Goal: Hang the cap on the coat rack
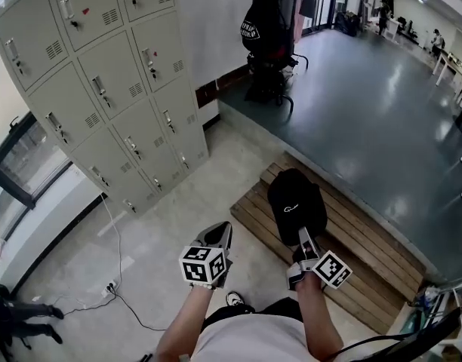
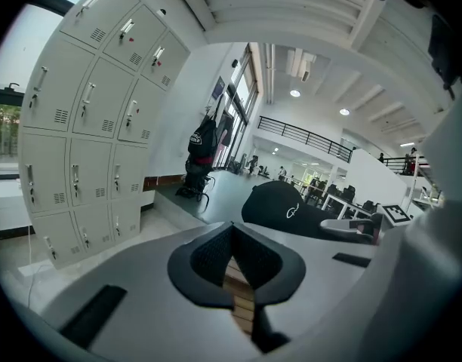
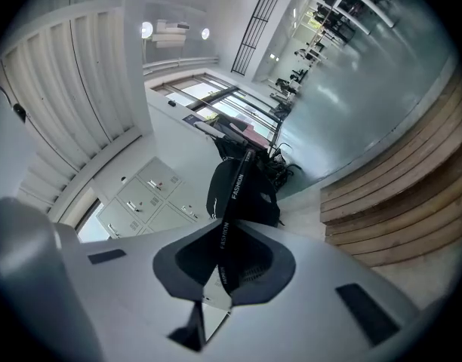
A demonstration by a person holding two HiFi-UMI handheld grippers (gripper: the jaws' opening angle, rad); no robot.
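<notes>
A black cap with a small white logo hangs over the wooden step, and my right gripper is shut on its rear part. In the right gripper view the jaws pinch the cap's strap, printed "FASHION", with the cap dangling just past them. The coat rack stands far ahead on the dark floor with a black bag hanging on it. My left gripper is shut and holds nothing, a little left of the cap. Its own view shows the cap at right and the rack far off.
Grey lockers line the left wall. A wooden slatted step leads up to a dark raised floor. A white cable and power strip lie on the pale floor at lower left. Desks and people are far back right.
</notes>
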